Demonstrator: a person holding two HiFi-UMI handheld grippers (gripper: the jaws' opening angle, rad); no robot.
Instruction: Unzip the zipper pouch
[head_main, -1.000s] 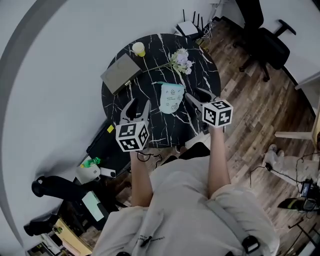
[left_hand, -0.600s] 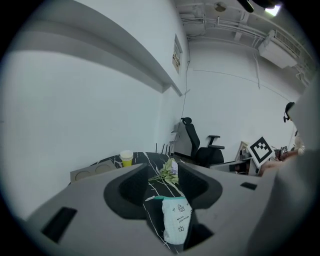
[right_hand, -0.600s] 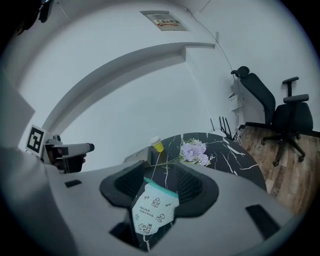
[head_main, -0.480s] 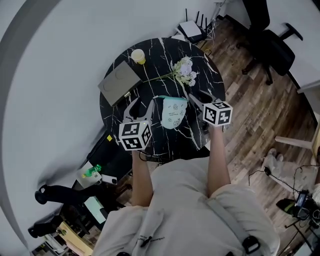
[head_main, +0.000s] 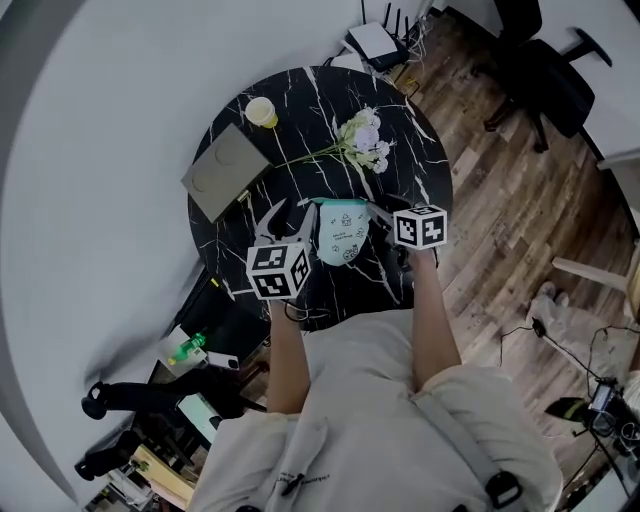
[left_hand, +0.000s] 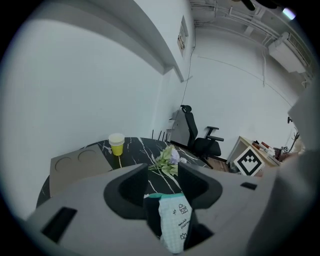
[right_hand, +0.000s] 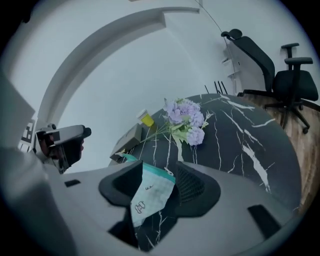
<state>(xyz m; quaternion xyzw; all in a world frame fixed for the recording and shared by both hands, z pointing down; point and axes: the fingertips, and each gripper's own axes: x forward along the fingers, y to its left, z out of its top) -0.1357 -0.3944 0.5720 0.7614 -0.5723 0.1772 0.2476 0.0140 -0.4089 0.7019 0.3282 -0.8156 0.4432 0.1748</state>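
A pale mint zipper pouch (head_main: 341, 231) with small printed drawings lies flat on the round black marble table (head_main: 300, 105), teal zipper edge toward the far side. My left gripper (head_main: 290, 211) hovers at its left edge, jaws open. In the left gripper view the pouch (left_hand: 176, 225) shows in the gap of that gripper (left_hand: 164, 171). My right gripper (head_main: 382, 215) is at the pouch's right edge. Its jaws have just been opening, and in the right gripper view the pouch (right_hand: 149, 194) shows in the gap of this gripper (right_hand: 159, 172), with neither pad pressing on it.
A bunch of pale purple flowers (head_main: 362, 138) lies beyond the pouch. A yellow cup (head_main: 262, 111) and a grey cardboard cup tray (head_main: 224, 172) sit at the table's far left. An office chair (head_main: 545, 72) stands on the wood floor at the right.
Both grippers have come down and in toward the pouch, the left to its left edge and the right to its right edge. The pouch has not moved on the table.
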